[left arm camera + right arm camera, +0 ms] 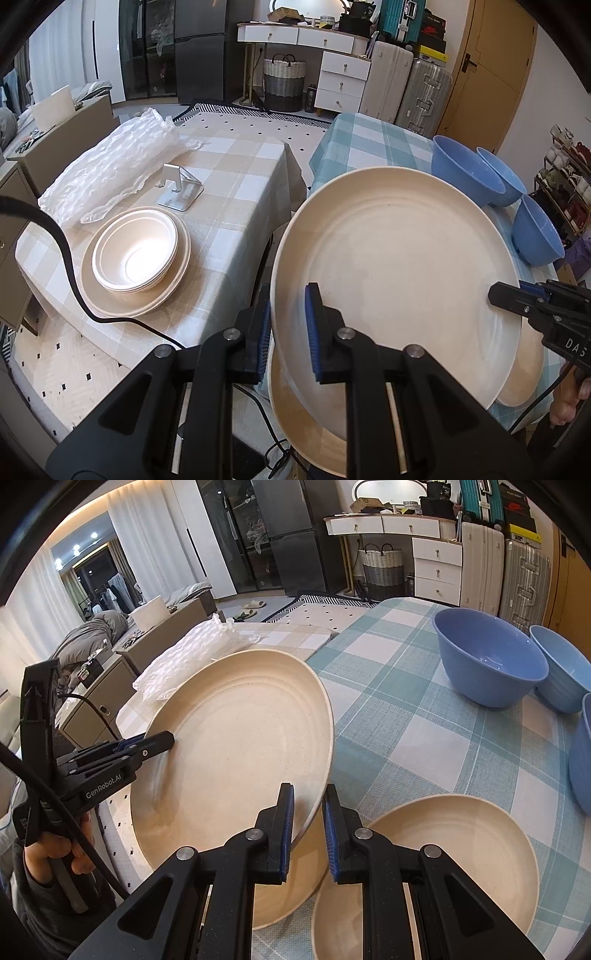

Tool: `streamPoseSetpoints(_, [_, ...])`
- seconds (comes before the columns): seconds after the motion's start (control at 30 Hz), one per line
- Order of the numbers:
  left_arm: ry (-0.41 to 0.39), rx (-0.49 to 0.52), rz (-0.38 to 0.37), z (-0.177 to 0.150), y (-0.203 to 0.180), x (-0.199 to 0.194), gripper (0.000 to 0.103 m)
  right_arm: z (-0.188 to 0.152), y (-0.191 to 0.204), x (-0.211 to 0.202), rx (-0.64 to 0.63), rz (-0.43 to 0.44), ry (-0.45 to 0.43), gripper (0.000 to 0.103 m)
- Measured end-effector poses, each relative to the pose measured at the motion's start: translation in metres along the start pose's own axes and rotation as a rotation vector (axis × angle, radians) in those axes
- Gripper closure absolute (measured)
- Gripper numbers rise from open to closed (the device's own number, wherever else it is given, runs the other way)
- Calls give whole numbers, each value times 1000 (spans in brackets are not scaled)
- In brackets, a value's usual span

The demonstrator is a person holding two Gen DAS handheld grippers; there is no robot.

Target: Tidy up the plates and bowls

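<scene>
A large cream plate (399, 277) (236, 757) hangs tilted over the near left edge of the blue checked table (406, 716), held by both grippers. My left gripper (290, 332) (162, 740) is shut on its left rim. My right gripper (308, 830) (506, 293) is shut on the opposite rim. Beneath it lie two more cream plates (443, 867) (291, 893) on the checked cloth. Three blue bowls (487, 657) (565, 672) (585, 757) stand at the back right. On the beige table (229, 206), stacked white bowls (136, 251) sit on cream plates (110, 299).
A metal phone stand (181, 188) and a sheet of bubble wrap (110, 162) lie behind the bowl stack. A black cable (70, 269) runs across the beige table's near edge. A gap (295, 147) separates the two tables. Drawers and suitcases stand far behind.
</scene>
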State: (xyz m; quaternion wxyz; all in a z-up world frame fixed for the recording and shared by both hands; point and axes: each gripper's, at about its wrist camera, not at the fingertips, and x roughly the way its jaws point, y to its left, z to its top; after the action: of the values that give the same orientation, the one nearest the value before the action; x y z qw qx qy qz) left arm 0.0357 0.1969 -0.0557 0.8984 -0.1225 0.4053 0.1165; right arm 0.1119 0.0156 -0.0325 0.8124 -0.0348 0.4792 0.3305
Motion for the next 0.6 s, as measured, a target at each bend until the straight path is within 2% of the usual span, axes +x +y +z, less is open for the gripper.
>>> streamPoseSetpoints(0.6, [26, 36, 9, -34, -4, 5, 89, -32, 1, 16, 24, -17, 54, 88])
